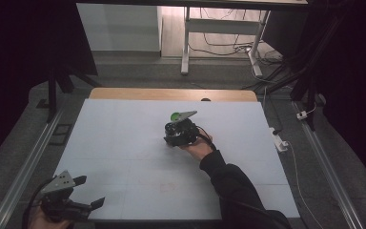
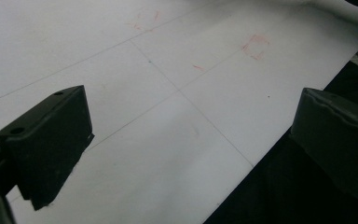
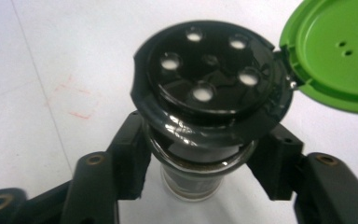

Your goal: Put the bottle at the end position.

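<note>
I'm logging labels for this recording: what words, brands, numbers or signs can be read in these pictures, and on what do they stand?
None can be read.
The shaker jar, its black sifter cap and the flipped-open green lid carry no print, just holes.
The white table sheet bears faint red scribbles and thin lines, but no letters or digits.
The right gripper and left gripper show no markings.

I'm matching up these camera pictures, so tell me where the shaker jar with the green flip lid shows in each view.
High view: the shaker jar sits mid-table, just beyond the right gripper; little more than its green lid is visible.
Left gripper view: not in this picture.
Right gripper view: the jar is at centre between that gripper's jaws, black holed top facing the camera, green lid flipped open at upper right.
Shared landmark: the white table with faint red marks.
</note>
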### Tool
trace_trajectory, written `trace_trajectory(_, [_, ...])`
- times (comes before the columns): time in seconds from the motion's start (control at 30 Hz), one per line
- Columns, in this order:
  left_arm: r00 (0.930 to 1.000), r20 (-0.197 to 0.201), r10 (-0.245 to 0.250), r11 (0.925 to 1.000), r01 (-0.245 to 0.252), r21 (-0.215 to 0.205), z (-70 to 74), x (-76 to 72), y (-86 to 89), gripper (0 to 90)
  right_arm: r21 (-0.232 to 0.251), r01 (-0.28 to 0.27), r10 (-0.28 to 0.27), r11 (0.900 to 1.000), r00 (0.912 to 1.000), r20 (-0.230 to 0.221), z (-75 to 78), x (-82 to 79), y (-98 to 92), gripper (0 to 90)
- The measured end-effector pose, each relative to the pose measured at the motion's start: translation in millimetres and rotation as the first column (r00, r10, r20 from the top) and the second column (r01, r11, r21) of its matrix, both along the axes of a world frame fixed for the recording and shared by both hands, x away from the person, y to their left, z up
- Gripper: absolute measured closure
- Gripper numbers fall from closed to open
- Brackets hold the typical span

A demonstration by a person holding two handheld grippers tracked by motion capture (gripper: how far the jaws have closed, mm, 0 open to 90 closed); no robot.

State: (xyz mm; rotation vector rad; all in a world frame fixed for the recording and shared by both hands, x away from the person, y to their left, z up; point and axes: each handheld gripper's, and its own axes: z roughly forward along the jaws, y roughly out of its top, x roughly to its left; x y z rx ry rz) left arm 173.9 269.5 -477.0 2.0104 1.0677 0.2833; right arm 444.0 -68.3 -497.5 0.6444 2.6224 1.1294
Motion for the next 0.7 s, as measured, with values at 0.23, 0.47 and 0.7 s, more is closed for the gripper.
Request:
trace_trajectory(0.23, [1.0000, 0.001, -0.002, 1.0000, 0.002, -0.005, 0.1, -0.1, 0.6, 0.0, 0.018, 0.017, -0.017, 1.000, 0.9998, -0.013, 3.1, -2.6, 1.3, 31.1])
trace_trajectory(0.47, [1.0000, 0.000, -0.003, 1.0000, 0.003, -0.004, 0.1, -0.1, 0.5, 0.0, 0.022, 0.035, -0.034, 0.999, 0.9988, -0.035, 5.2, -3.5, -3.1, 21.6])
trace_trajectory(0.7, [1.0000, 0.001, -0.003, 1.0000, 0.003, -0.004, 0.1, -0.2, 0.4, 0.0, 0.038, 0.047, -0.045, 0.998, 0.9977, -0.051, 9.8, -8.6, -7.2, 11.1])
